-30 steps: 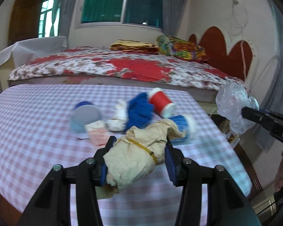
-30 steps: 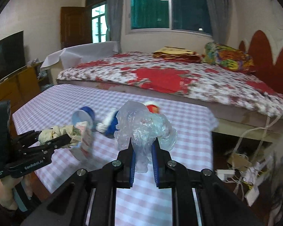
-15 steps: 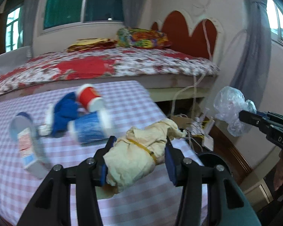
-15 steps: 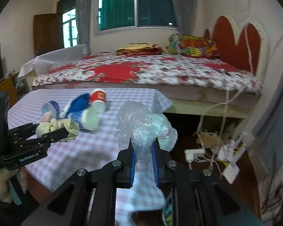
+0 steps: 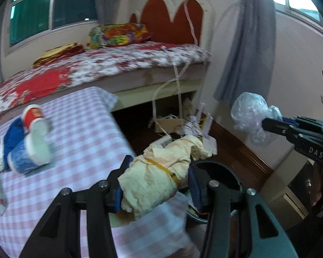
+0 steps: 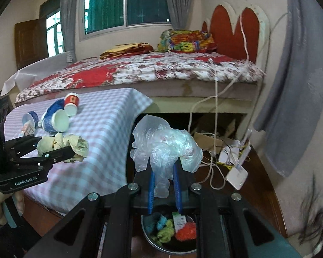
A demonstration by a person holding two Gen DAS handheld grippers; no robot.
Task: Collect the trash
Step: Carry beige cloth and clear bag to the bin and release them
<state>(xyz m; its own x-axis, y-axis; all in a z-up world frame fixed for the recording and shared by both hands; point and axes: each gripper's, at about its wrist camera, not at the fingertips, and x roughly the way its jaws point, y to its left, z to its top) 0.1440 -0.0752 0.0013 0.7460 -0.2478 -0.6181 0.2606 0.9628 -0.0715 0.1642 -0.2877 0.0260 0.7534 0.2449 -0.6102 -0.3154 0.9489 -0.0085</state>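
Observation:
My left gripper (image 5: 155, 172) is shut on a crumpled yellowish paper wad (image 5: 157, 176) with a rubber band, held over the table's right edge; it also shows in the right wrist view (image 6: 62, 145). My right gripper (image 6: 163, 167) is shut on a clear crumpled plastic bag (image 6: 165, 144), held above a round trash bin (image 6: 152, 241) on the floor that holds coloured scraps. The bag also shows in the left wrist view (image 5: 250, 111). The bin's dark rim (image 5: 228, 167) sits just behind the paper wad.
Left on the checked tablecloth (image 6: 105, 124) lie a red cup (image 6: 72, 103), blue-and-white cups (image 6: 56, 121) and a small carton. A bed (image 6: 140, 71) stands behind. Cables and a white router (image 6: 236, 175) lie on the floor by the wall.
Both grippers have swung right, off the table toward the floor bin, each still holding its trash. The bin has come into view below the right gripper.

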